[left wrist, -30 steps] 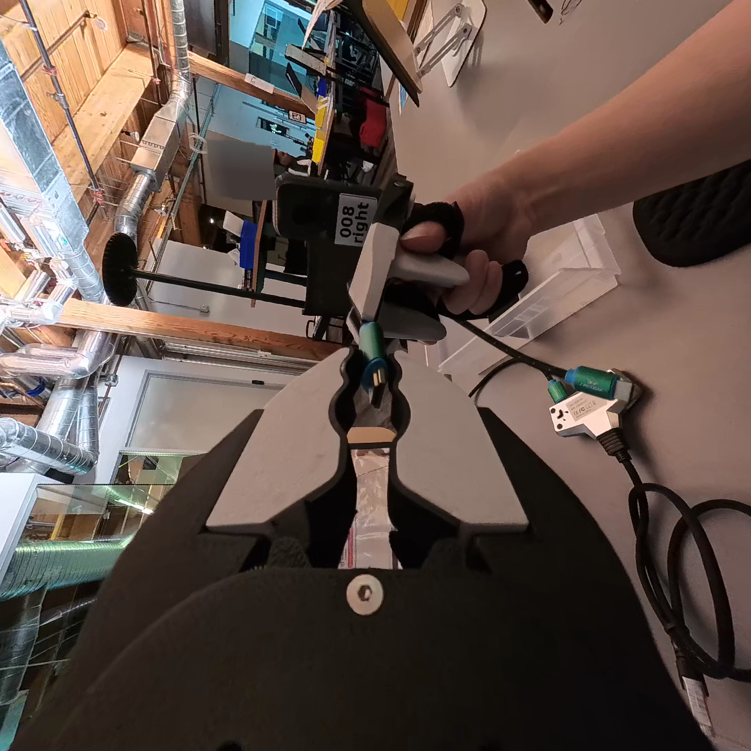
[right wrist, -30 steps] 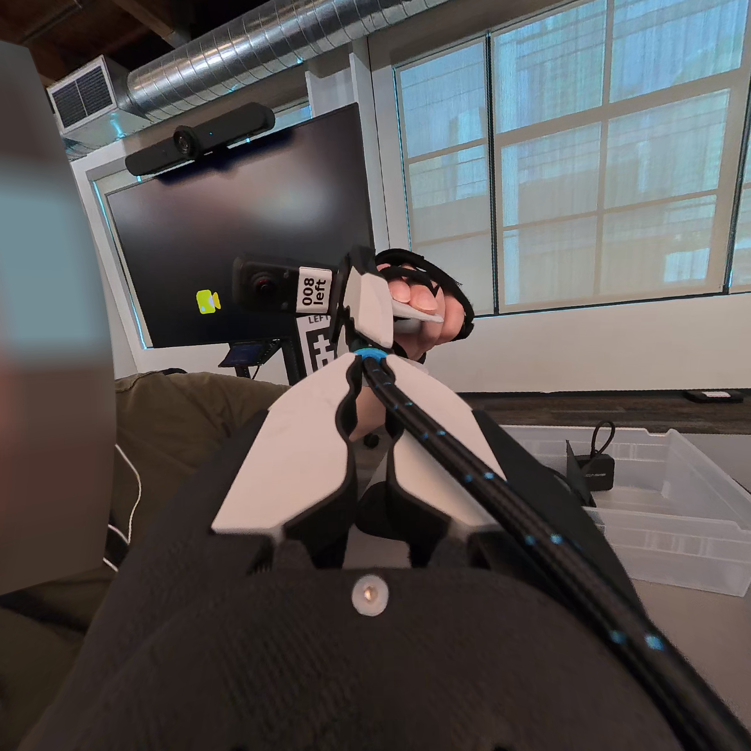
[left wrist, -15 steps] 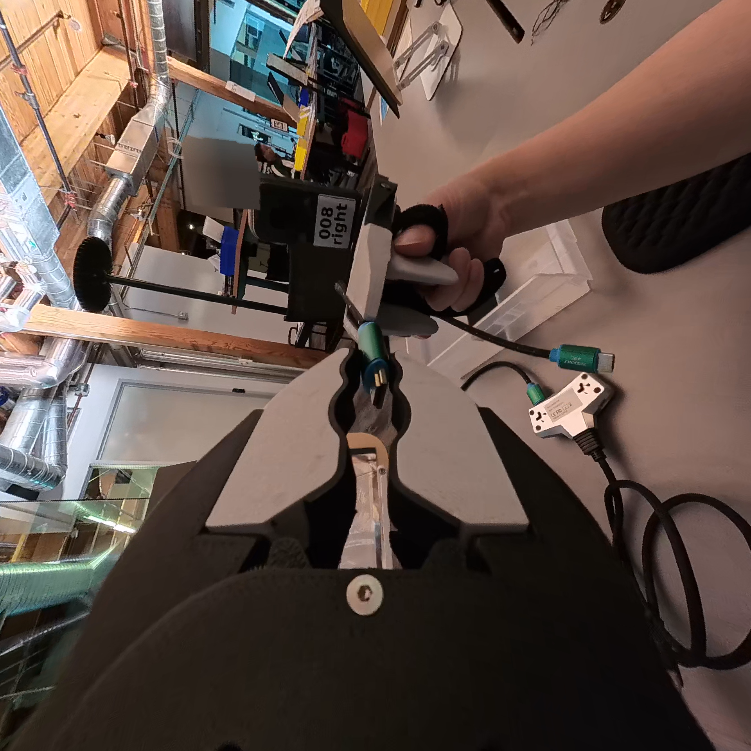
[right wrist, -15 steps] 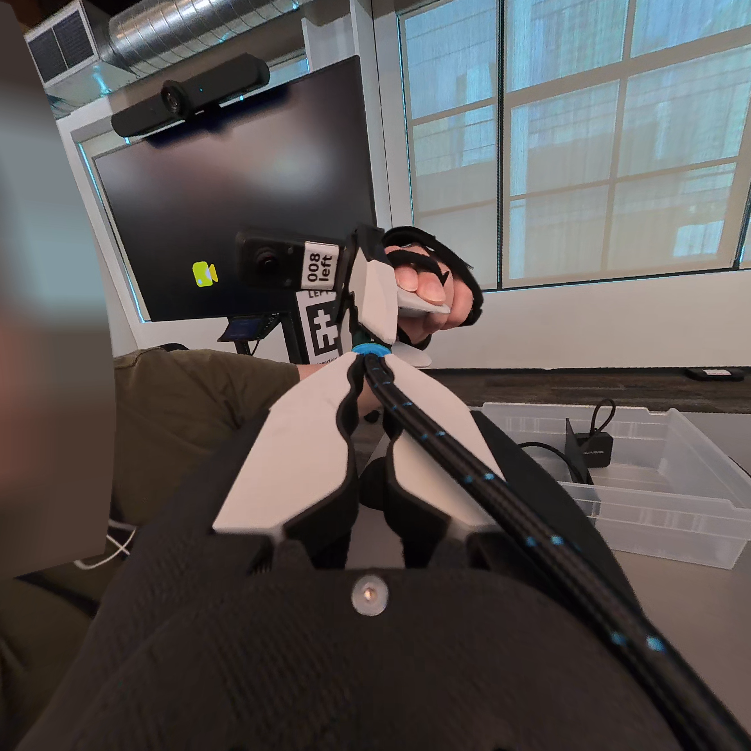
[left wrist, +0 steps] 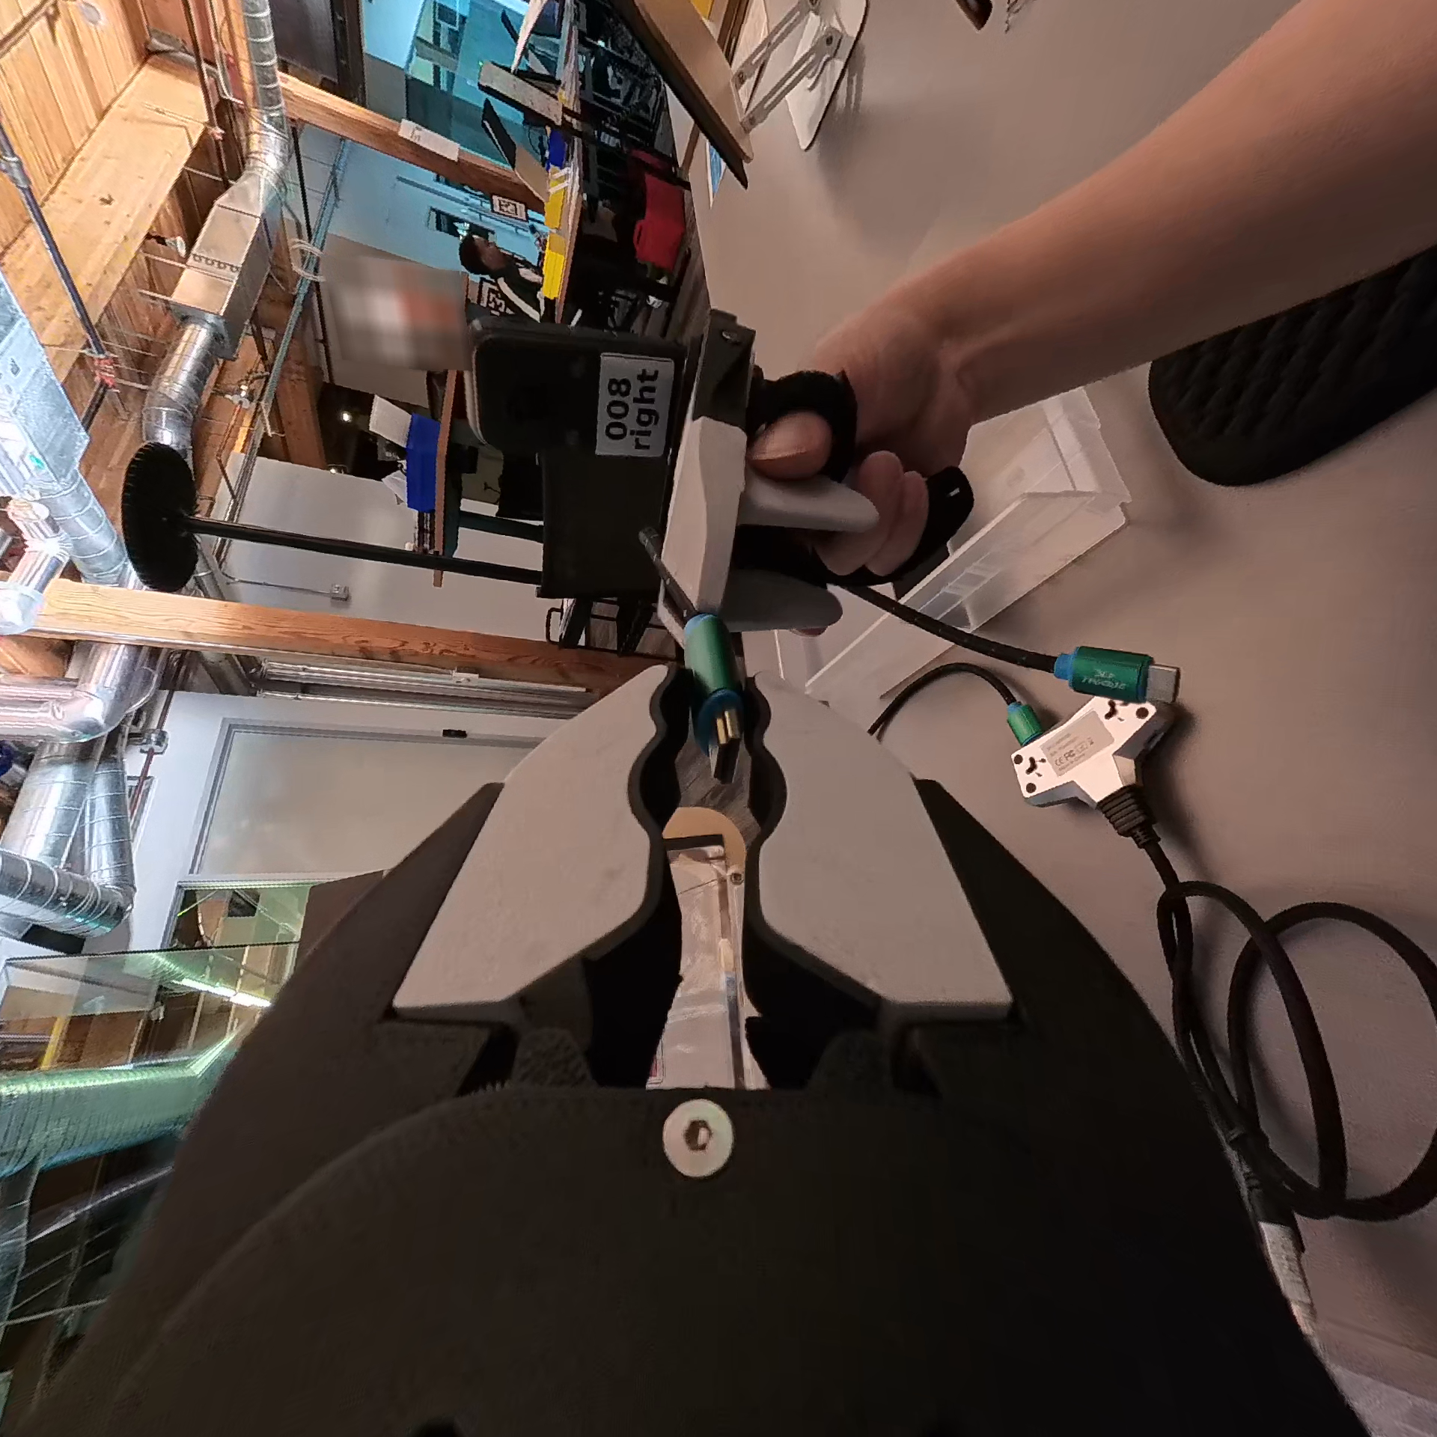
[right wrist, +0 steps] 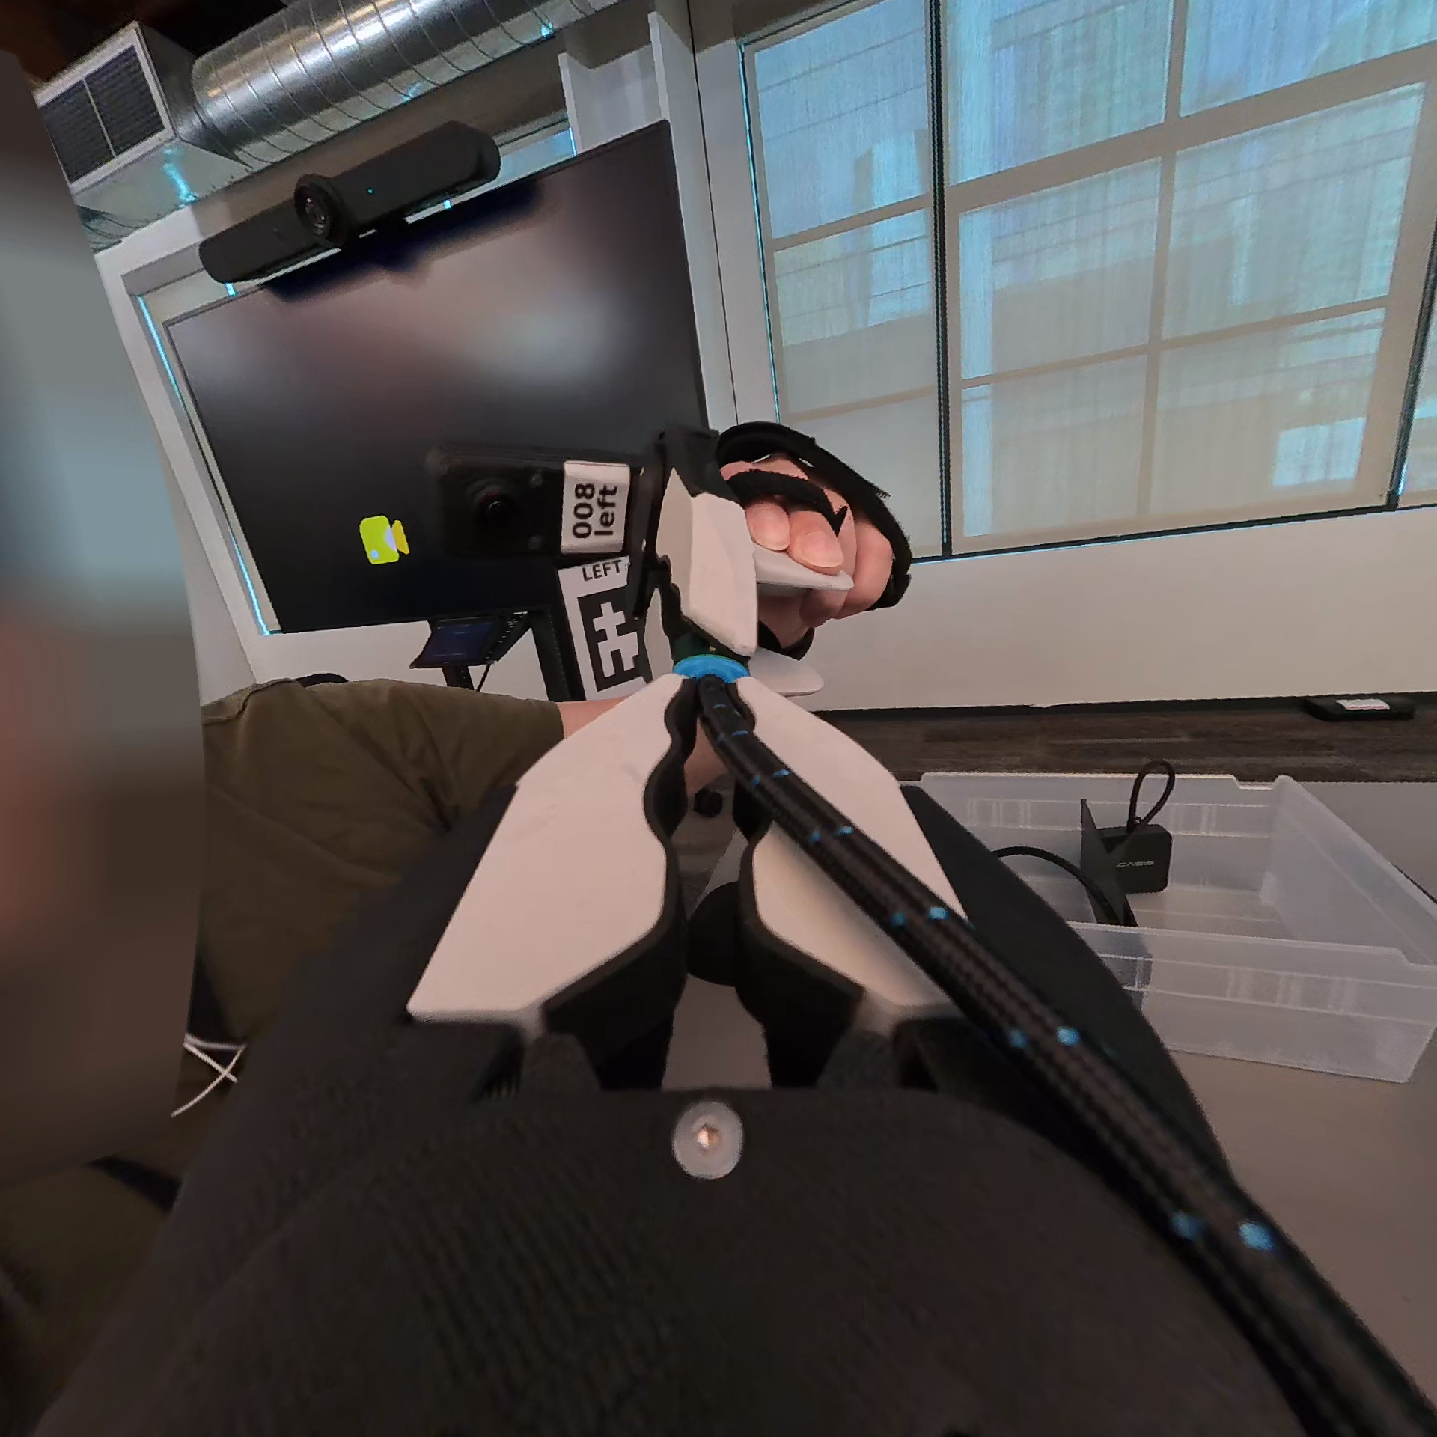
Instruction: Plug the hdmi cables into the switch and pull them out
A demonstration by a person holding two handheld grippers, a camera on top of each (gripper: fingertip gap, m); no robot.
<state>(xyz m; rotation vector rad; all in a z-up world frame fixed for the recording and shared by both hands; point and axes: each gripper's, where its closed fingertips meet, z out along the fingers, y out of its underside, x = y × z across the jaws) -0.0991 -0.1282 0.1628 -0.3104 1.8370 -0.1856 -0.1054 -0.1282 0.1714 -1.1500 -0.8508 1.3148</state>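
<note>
Both grippers raised above the table (left wrist: 1283,638), tip to tip. Right gripper (right wrist: 704,688) closed tight on the black cable (right wrist: 894,894), just behind a blue collar; the cable then running back over its right finger. Green plug (left wrist: 709,676) of this cable sticking out beyond the right tips, with the gold end pointing into the left gripper (left wrist: 711,688). Left fingers (left wrist: 560,840) narrow, one on each side of the plug; cannot tell if really pressing on it.

On the table, well apart from the grippers, the white switch (left wrist: 1089,758). In its one port, a small green plug (left wrist: 1022,723) seated. Just beside the switch, not inserted, a teal plug (left wrist: 1112,673) lying free. From the other end of the switch, a black lead (left wrist: 1244,1050) curling in loops. Behind, a clear tray (right wrist: 1244,980) with a small black box (right wrist: 1131,855) inside.
</note>
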